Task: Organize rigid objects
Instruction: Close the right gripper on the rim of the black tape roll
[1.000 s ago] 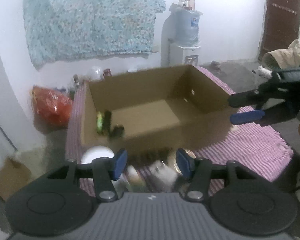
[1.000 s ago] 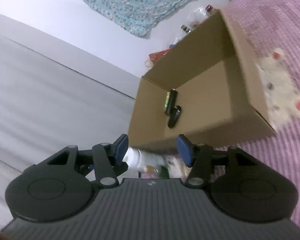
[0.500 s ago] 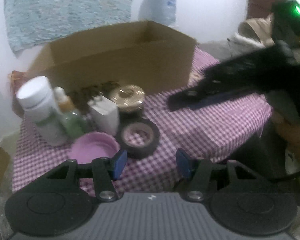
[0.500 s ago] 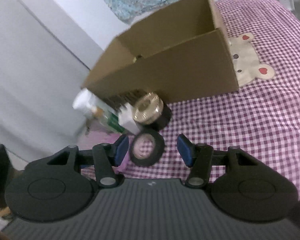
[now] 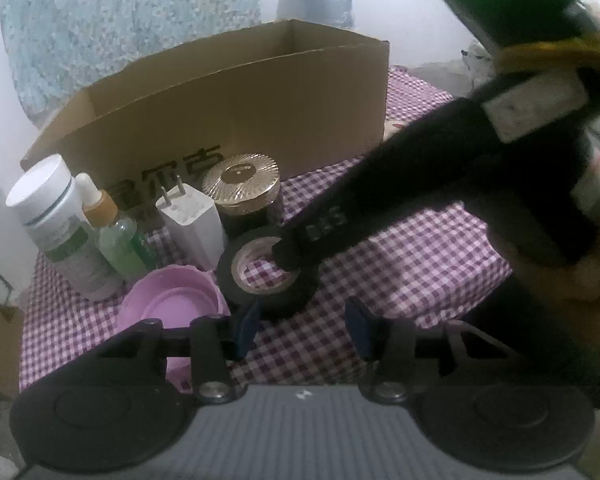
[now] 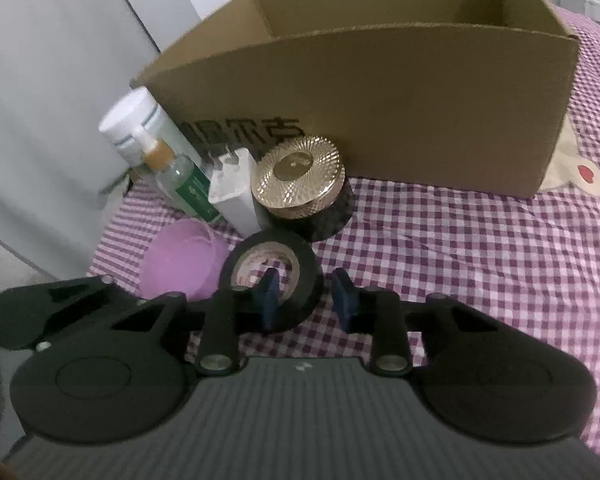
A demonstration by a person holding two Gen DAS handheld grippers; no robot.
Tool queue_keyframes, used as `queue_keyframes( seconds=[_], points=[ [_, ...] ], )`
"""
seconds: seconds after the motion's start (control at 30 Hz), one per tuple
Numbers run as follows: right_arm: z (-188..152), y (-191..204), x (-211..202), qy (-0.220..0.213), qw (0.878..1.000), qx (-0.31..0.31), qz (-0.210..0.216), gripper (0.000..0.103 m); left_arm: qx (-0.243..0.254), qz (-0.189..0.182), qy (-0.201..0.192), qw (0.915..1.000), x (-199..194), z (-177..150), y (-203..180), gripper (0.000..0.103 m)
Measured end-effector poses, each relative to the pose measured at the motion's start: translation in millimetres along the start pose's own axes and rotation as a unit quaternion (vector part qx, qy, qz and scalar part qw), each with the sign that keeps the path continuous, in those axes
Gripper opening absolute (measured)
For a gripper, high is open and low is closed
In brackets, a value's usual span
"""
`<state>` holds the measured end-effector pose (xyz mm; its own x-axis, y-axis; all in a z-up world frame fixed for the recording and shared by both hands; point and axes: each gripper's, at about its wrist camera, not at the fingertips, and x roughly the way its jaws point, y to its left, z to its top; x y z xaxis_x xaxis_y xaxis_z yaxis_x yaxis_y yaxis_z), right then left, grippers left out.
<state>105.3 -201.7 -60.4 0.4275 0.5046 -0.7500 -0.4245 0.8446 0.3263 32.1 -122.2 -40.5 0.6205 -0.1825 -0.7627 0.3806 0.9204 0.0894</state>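
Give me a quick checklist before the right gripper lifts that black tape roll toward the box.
1. Right gripper astride the tape roll wall, one finger in its hole: ok.
2. Jaws clamped on it: not ok, closing, gap shows.
3. Left gripper empty, just short of the roll: ok.
4. Gold-lidded jar touching the roll: cannot tell.
5. Cardboard box open on top: ok.
6. Room inside the box: cannot tell.

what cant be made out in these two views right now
- Inside of the brown cardboard box: both views, hidden by its front wall.
- Printed black characters on the box: partly covered by the white plug adapter and gold-lidded dark jar.
- Black tape roll: left view, far rim covered by the right gripper, whose jaws are closing.
- White bottle's label: blurred.
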Motion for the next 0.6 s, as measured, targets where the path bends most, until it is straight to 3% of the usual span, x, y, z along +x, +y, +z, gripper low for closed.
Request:
queue_keyframes(
  seconds=[0.33, 0.6],
  points=[
    [1, 10, 2, 0.002, 0.999, -0.038, -0.014, 0.021, 0.011, -0.001, -0.005, 0.9999, -1, 0, -7, 0.05],
    [-8, -2, -13, 0.0, 0.999, -0.034, -0.025, 0.02, 0.021, -0.034, -0.011, 0.9991, 5, 8, -23, 0.05]
  ],
)
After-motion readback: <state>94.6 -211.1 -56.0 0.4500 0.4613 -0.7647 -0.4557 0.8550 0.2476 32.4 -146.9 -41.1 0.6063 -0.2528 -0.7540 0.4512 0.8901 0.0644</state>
